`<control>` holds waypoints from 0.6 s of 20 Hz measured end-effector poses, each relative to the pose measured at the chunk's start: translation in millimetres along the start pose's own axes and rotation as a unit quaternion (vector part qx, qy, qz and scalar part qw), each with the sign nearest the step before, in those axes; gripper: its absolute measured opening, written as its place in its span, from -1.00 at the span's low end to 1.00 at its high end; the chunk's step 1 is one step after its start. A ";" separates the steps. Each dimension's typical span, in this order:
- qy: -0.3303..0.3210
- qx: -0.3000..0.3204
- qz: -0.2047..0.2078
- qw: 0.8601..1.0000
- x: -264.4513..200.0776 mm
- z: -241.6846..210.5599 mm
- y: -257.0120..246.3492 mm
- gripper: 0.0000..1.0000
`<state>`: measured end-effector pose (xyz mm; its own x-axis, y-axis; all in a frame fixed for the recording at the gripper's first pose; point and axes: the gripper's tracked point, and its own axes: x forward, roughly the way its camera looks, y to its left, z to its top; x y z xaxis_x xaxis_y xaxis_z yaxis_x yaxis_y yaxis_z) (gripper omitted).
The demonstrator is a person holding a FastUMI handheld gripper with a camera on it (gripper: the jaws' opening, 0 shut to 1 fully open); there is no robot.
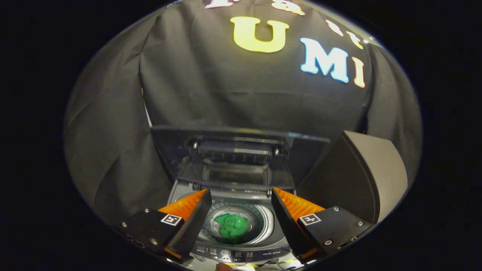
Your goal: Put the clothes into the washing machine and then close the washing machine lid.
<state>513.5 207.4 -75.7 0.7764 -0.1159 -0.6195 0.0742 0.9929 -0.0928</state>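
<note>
My tool (239, 205) hung open and empty above the washing machine (235, 254), its fingers spread wide. The green clothes (233, 226) lay bunched in the drum (260, 222), between my fingers toward 6 o'clock. The lid (241, 158) stood raised at 12 o'clock beyond them.

Crumpled cloth (233, 226), seemingly metal drum (263, 222)

The clothes (233, 226) lie in the washing machine (237, 241) drum, below and between the parted fingers of the gripper (239, 197), with the raised lid (237, 158) behind.
</note>
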 end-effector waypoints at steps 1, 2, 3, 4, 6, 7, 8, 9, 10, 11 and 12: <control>-0.014 0.005 -0.003 1.000 0.0 15.1 -3.2 0.94; -0.027 0.010 -0.005 1.000 0.6 27.8 -6.9 0.94; -0.036 0.012 -0.003 0.999 0.7 39.6 -9.2 0.94; -0.047 0.010 -0.004 0.999 2.8 49.3 -10.2 0.94; -0.061 -0.003 -0.012 0.998 10.3 68.4 -20.6 0.94; -0.060 -0.009 -0.018 0.998 14.3 73.4 -24.3 0.94; -0.057 -0.012 -0.018 0.998 19.9 75.8 -26.2 0.94; -0.054 -0.013 -0.016 0.998 27.4 77.9 -27.0 0.94; -0.052 -0.018 -0.017 0.998 33.1 77.2 -27.9 0.95; -0.052 -0.024 -0.020 0.998 38.1 79.1 -30.9 0.94; -0.049 -0.026 -0.022 0.998 47.1 81.8 -33.8 0.94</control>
<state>598.7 170.5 -38.0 0.8309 -0.1543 -0.5346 0.0796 0.9839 -0.1601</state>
